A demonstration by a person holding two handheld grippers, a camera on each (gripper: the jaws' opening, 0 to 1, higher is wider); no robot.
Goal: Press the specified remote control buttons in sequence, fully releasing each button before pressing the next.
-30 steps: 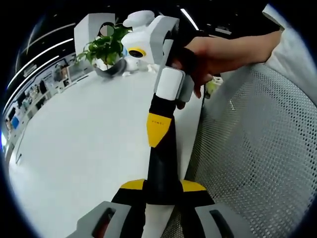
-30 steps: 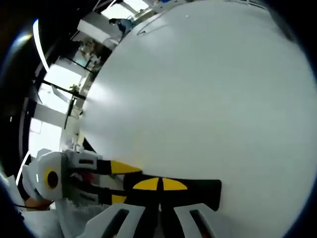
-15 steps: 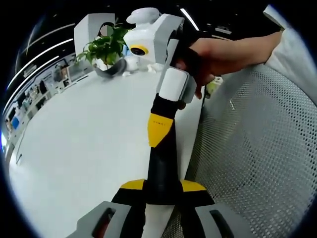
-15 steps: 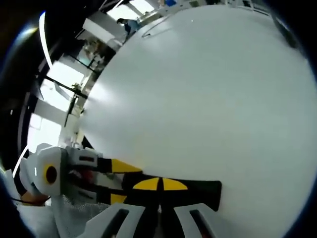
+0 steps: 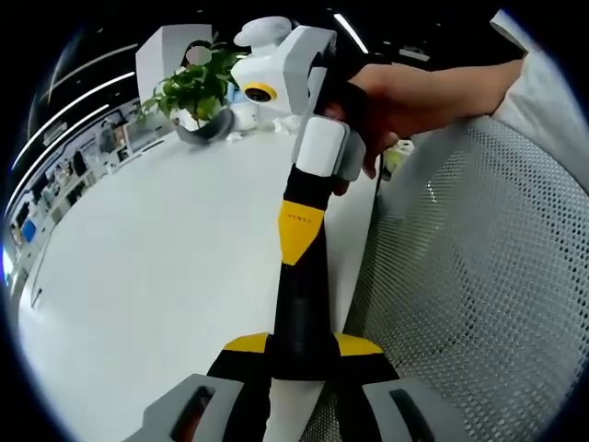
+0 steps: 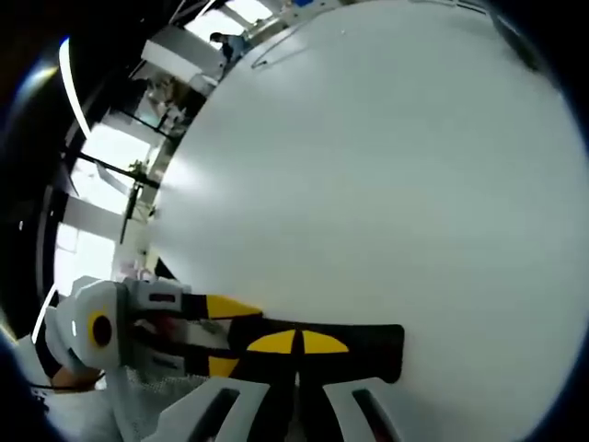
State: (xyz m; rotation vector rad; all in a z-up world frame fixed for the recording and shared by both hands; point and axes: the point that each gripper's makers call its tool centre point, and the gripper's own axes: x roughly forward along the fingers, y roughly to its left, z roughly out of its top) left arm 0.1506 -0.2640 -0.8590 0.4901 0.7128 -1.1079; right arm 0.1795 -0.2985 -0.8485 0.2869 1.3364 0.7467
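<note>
In the left gripper view the left gripper [image 5: 293, 354] has its jaws closed together at the white table's edge, and the right gripper [image 5: 299, 249] reaches across from above, held by a hand [image 5: 405, 97]; its long black and yellow jaws lie pressed together, their tips meeting the left gripper's. In the right gripper view the two grippers also meet at the tips, the left gripper [image 6: 198, 322] coming in from the left. The white table [image 5: 156, 258] spreads wide and bare beyond them. A perforated mesh surface [image 5: 469, 276] borders its edge. At the far end stands a pot holding a green plant [image 5: 195, 87]. No remote control can be made out.
</note>
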